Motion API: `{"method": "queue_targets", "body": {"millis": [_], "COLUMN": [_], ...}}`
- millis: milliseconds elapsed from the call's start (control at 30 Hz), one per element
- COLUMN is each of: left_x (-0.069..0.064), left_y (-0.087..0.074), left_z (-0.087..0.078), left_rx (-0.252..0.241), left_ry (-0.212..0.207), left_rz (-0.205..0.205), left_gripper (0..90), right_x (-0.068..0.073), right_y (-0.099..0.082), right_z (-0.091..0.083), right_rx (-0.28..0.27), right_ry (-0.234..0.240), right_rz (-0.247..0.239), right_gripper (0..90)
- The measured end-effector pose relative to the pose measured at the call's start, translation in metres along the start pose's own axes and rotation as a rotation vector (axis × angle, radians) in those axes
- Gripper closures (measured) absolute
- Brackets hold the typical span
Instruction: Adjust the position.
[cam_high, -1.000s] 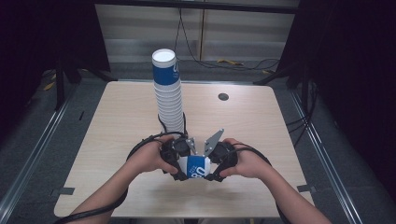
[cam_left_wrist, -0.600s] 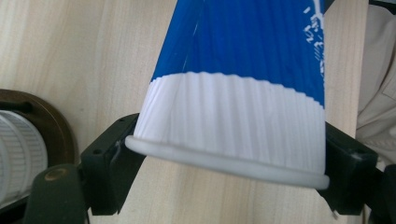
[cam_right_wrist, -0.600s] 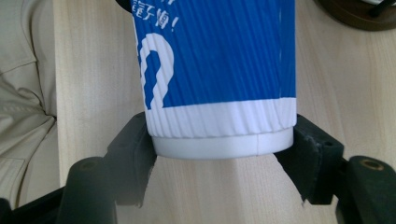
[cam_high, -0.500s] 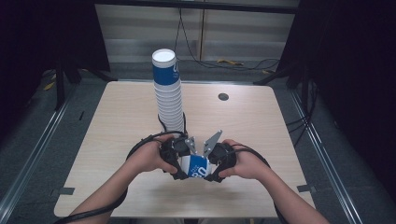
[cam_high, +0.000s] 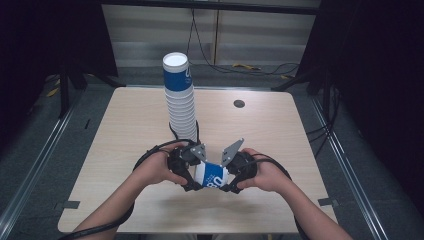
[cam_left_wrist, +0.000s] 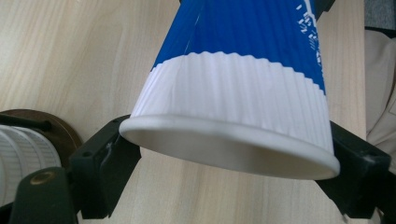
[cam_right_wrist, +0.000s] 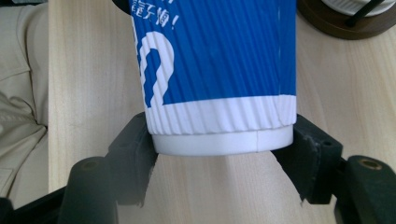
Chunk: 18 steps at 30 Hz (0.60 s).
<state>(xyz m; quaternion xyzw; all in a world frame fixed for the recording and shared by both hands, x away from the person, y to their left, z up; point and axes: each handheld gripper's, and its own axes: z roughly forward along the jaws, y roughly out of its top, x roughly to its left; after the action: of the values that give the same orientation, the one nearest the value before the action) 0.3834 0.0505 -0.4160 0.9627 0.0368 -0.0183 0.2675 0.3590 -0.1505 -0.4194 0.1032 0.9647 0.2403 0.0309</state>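
High view: the blue-and-white paper cup (cam_high: 212, 176) lies sideways between both grippers above the table (cam_high: 115, 145), near the cup stack (cam_high: 180, 95). The right gripper (cam_right_wrist: 223, 154) is clamped on its base; the left gripper (cam_left_wrist: 224, 163), jaws just opening, brackets the rim loosely. Clear the left fully before moving.

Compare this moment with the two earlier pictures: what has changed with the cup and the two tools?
The left tool has just been opening its jaws around the rim of the blue-and-white cup, which lies between them. The right tool stays shut on the cup's base end. Both hands, the cup and the tall cup stack stayed where they were on the table.
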Motion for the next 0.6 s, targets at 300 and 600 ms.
{"method": "queue_targets", "body": {"millis": [300,600], "left_x": [0.001,0.007], "left_y": [-0.005,-0.013], "left_z": [-0.004,-0.008], "left_rx": [-0.018,-0.05], "left_ry": [0.005,-0.002], "left_rz": [-0.008,-0.035], "left_gripper": [14.5,14.8], "right_x": [0.0,-0.003], "right_y": [-0.005,-0.015], "right_z": [-0.002,-0.006], "right_rx": [-0.023,-0.031], "right_ry": [-0.004,-0.009], "right_rz": [0.004,0.04], "right_gripper": [32.4,32.4]}}
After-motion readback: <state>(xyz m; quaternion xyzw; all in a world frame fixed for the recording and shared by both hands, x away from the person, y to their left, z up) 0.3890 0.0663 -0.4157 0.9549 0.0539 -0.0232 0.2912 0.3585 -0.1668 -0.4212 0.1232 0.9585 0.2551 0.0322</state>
